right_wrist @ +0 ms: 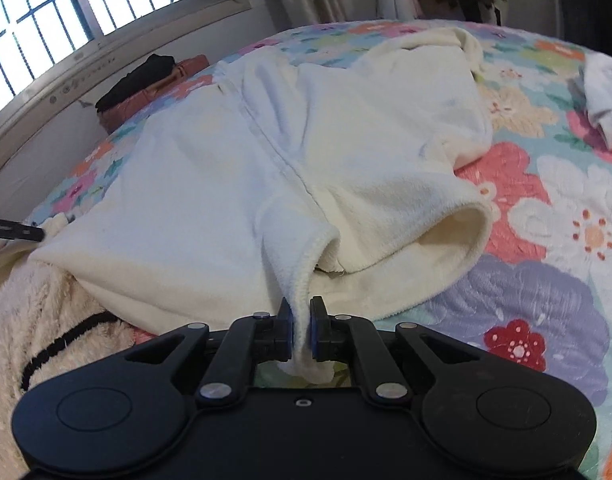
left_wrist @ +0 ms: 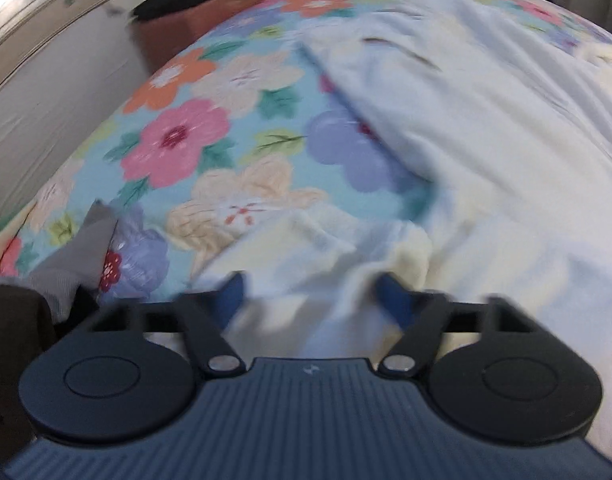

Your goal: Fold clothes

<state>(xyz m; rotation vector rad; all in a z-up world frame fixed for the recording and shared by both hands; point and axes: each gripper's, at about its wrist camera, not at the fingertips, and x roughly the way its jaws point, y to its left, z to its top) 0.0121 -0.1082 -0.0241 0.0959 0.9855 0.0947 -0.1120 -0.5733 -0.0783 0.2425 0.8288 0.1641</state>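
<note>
A cream-white fleece garment lies spread on a floral bedspread. My right gripper is shut on a hem edge of this garment at its near side, and the cloth rises in a ridge from the pinch. The same garment shows in the left wrist view, blurred. My left gripper is open, its blue-padded fingers wide apart over a rumpled edge of the garment. The left gripper's finger shows at the left edge of the right wrist view.
A folded white cloth lies at the right of the bed. A brown box with a black item on top stands at the bed's far left by the wall. A fluffy cream blanket with a black line and grey cloth lie near.
</note>
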